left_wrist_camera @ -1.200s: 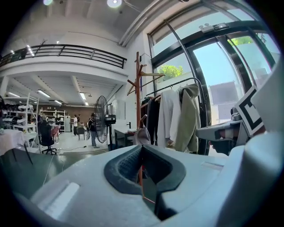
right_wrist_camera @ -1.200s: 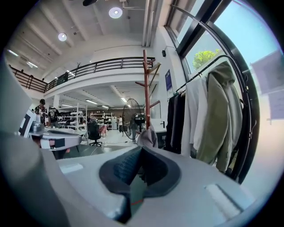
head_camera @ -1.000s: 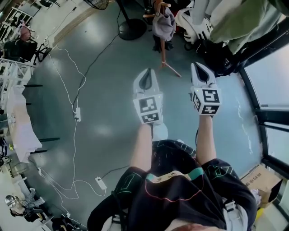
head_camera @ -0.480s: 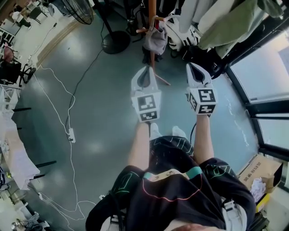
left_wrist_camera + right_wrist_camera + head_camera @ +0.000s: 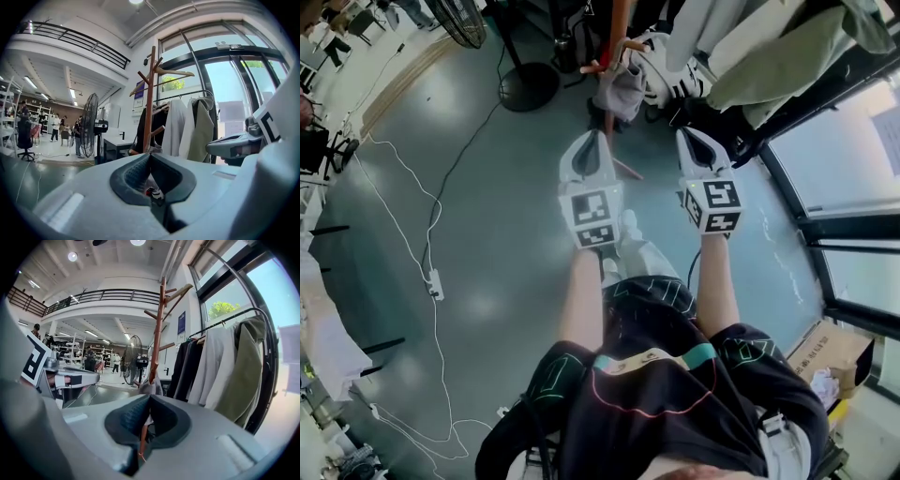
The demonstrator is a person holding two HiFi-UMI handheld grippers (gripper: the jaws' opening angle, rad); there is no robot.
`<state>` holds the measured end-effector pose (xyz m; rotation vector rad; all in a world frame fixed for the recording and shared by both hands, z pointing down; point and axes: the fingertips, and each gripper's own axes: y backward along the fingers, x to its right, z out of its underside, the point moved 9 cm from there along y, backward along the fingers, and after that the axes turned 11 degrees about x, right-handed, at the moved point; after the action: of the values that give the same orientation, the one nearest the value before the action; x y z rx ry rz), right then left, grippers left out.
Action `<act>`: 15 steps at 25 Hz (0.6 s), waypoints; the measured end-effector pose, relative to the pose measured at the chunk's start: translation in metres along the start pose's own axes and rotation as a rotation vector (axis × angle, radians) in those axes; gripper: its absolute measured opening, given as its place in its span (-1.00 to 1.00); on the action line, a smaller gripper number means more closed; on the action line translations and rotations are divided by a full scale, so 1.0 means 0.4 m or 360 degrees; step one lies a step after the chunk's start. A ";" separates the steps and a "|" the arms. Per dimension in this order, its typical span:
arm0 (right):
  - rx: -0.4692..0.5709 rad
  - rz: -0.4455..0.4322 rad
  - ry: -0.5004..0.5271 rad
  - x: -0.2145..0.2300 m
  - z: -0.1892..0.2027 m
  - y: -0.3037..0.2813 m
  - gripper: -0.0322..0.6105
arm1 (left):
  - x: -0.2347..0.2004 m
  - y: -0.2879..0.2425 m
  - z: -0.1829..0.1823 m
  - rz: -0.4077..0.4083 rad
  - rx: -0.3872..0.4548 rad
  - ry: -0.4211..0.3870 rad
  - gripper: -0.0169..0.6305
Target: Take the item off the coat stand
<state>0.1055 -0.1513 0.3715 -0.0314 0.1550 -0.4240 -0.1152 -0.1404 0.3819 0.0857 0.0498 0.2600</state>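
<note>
A wooden coat stand [image 5: 616, 28] rises at the top of the head view, with a grey cloth item [image 5: 617, 86] hanging on one of its low pegs. My left gripper [image 5: 599, 136] is shut and empty, its tip a short way below the item. My right gripper [image 5: 689, 134] is also shut and empty, level with the left one and to the right of the stand. In the left gripper view the stand's pole [image 5: 149, 98] is straight ahead of the gripper [image 5: 150, 157]. In the right gripper view the grey item [image 5: 149, 385] shows just above the gripper [image 5: 149, 399], on the pole [image 5: 158, 329].
A clothes rail with hanging coats [image 5: 750, 56] stands right of the stand, against a glass wall [image 5: 853, 169]. A pedestal fan's base [image 5: 528, 86] sits to its left. Cables and a power strip [image 5: 434, 283] lie on the floor at left. A cardboard box [image 5: 832, 352] is at lower right.
The person has stepped closer to the coat stand. Both grippers now sit nearer the hanging grey item, still shut.
</note>
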 end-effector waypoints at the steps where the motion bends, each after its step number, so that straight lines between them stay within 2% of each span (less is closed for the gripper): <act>1: -0.0001 -0.0005 -0.0007 0.004 0.003 -0.015 -0.89 | -0.004 -0.012 0.006 0.0011 -0.0013 -0.0008 -0.91; 3: -0.0003 -0.0019 -0.0019 0.011 0.007 -0.046 -0.89 | -0.024 -0.036 0.015 0.0023 -0.0039 -0.0018 -0.91; 7: -0.0023 -0.0054 -0.0048 0.034 0.023 -0.114 -0.89 | -0.072 -0.089 0.029 -0.0034 -0.0077 -0.0029 -0.91; 15: -0.0103 -0.0102 -0.0099 0.118 0.103 -0.229 -0.89 | -0.028 -0.210 0.114 -0.0032 -0.0168 -0.0029 -0.91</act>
<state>0.1171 -0.2541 0.4113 -0.1135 0.1069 -0.4813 -0.1019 -0.2276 0.4202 -0.0172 0.0184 0.2416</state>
